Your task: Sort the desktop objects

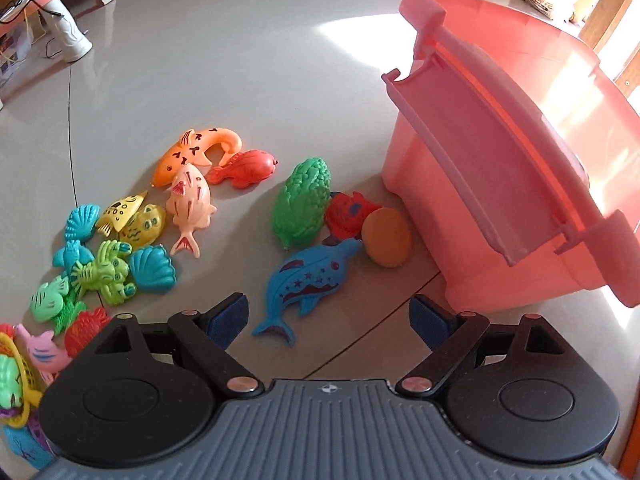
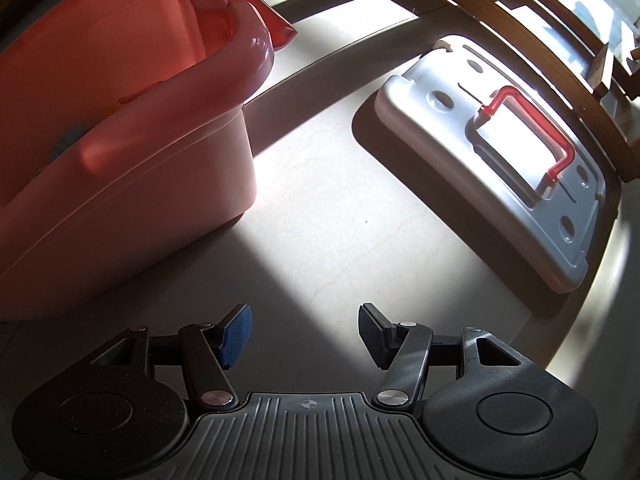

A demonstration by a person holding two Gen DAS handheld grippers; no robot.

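your left gripper wide, empty | blue dolphin dead ahead, orange ball touching its nose, might roll off | right gripper wide, pink bin to its left

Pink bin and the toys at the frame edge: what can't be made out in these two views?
- Left wrist: inside of the bin hidden by its own wall and glare.
- Left wrist: toys at lower left cut off by the edge and the left hand-held gripper.
- Right wrist: bin contents dark, unreadable.
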